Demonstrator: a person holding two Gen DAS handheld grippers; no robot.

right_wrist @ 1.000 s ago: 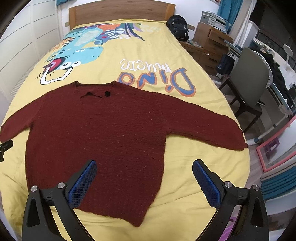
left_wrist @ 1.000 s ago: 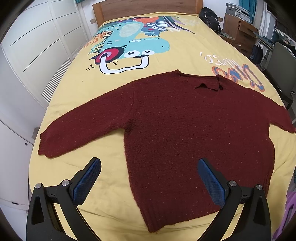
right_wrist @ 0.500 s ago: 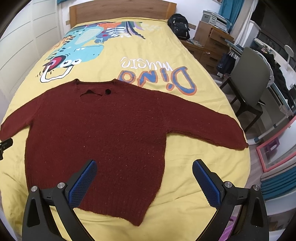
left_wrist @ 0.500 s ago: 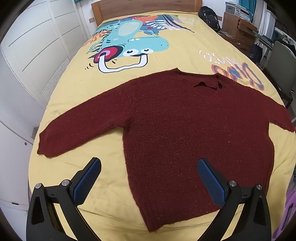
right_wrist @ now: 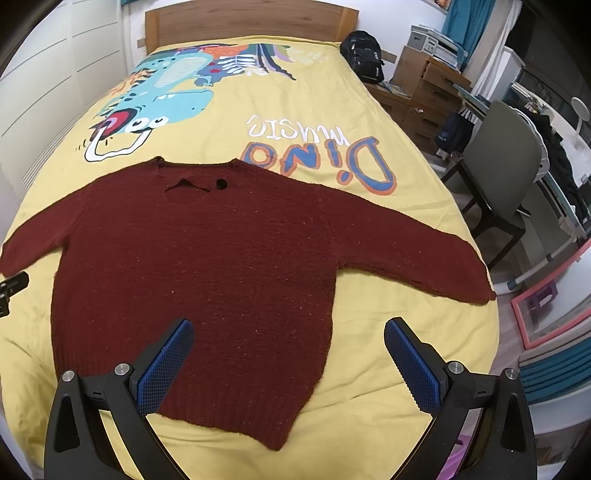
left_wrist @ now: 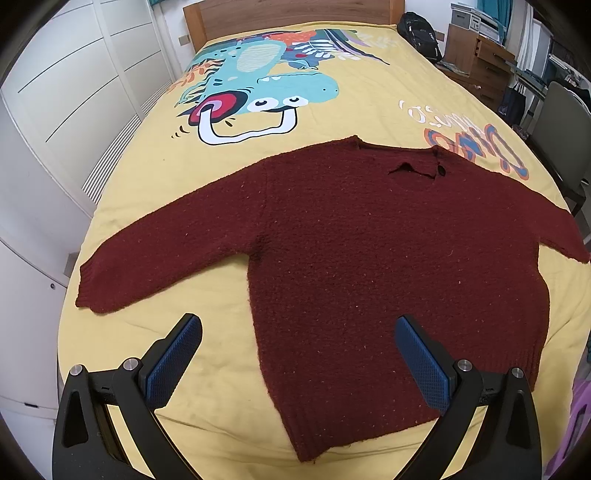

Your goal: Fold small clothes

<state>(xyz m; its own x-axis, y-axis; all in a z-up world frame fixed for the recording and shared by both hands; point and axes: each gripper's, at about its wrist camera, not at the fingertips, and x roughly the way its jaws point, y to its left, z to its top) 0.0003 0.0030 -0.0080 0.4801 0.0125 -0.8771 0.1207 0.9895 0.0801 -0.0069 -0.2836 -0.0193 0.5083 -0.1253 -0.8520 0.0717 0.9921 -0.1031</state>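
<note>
Two grippers in view, both above the near end of the bed; left gripper [left_wrist: 297,354] has its blue-padded fingers [left_wrist: 173,360] spread wide apart, nothing between them; right gripper [right_wrist: 288,356] likewise spread wide, holding nothing. One dark red sweater [left_wrist: 388,258] lies flat on the yellow bedspread [left_wrist: 332,122], front up, neck toward the wooden headboard [right_wrist: 251,20], hem toward the grippers; both sleeves stretched out sideways, left cuff [left_wrist: 92,288] near the bed's left edge, right cuff [right_wrist: 476,288] at the right edge. Left gripper sits over the sweater's lower left corner; right gripper over the lower right corner. Dinosaur print [right_wrist: 155,107] on bedspread beyond the collar; grey chair [right_wrist: 506,166] and black backpack [right_wrist: 364,61] beside the bed on the right.
</note>
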